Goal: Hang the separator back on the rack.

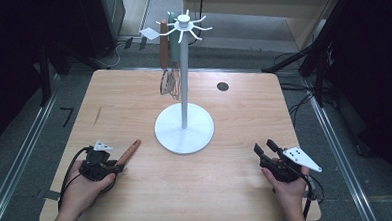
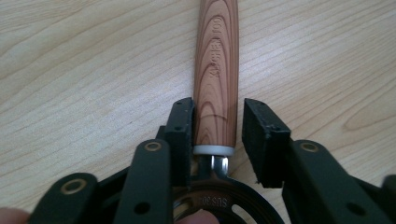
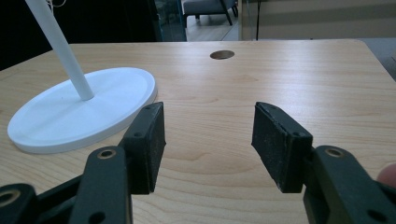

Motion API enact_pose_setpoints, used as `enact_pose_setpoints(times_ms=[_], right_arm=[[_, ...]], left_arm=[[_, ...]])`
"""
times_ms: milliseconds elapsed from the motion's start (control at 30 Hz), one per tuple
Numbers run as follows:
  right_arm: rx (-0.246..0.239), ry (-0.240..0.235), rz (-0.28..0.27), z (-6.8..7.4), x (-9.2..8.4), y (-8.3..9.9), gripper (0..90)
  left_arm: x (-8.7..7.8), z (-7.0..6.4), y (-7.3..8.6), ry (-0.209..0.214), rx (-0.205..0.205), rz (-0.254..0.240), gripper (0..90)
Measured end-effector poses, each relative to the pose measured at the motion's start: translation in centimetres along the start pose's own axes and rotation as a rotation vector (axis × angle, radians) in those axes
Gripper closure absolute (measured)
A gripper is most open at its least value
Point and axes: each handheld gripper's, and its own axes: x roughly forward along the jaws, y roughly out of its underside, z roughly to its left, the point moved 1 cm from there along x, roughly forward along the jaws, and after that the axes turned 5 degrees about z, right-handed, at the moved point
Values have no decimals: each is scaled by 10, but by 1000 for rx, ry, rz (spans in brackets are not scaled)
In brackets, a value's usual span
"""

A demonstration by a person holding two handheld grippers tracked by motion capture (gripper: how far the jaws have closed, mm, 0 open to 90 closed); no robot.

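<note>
Your left gripper (image 2: pixel 215 135) sat low on the table (image 1: pixel 226 154), jaws loose around a wooden-handled utensil (image 2: pixel 215 70): one pad touched it, the other stood clear. Your right gripper (image 3: pixel 208 144) gaped open, holding nothing, near the white stand (image 1: pixel 184 126).

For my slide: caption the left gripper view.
Left tongs straddle a wooden utensil handle on the table, right pad apart.

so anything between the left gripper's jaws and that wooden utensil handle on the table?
Nothing visible. The wood-grain utensil handle already lies between the left gripper jaws: one pad sits against its side, the other stands off with a small gap. Only bare light wooden table surrounds it.
</note>
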Motion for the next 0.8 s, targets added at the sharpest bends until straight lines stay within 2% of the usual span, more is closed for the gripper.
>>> enact_pose_setpoints(times_ms=[100,267,367,567,667,767,800], right_arm=[[0,0,0,0,0,0,455],[-2,0,1,0,0,0,455],[-2,0,1,-1,0,0,455],[-3,1,3,-2,0,0,455],[-1,-2,5,-1,-1,0,455],[1,-2,6,-1,0,0,455],[2,-2,7,-1,0,0,455]], left_arm=[[-1,1,-4,-4,6,23,594],[0,1,-14,-7,21,72,584],[1,0,-18,-4,38,126,598],[3,-5,-24,-15,73,196,658],[4,-7,-27,-30,81,222,660],[5,-8,-30,-70,92,246,603],[5,-9,-31,-67,91,256,587]])
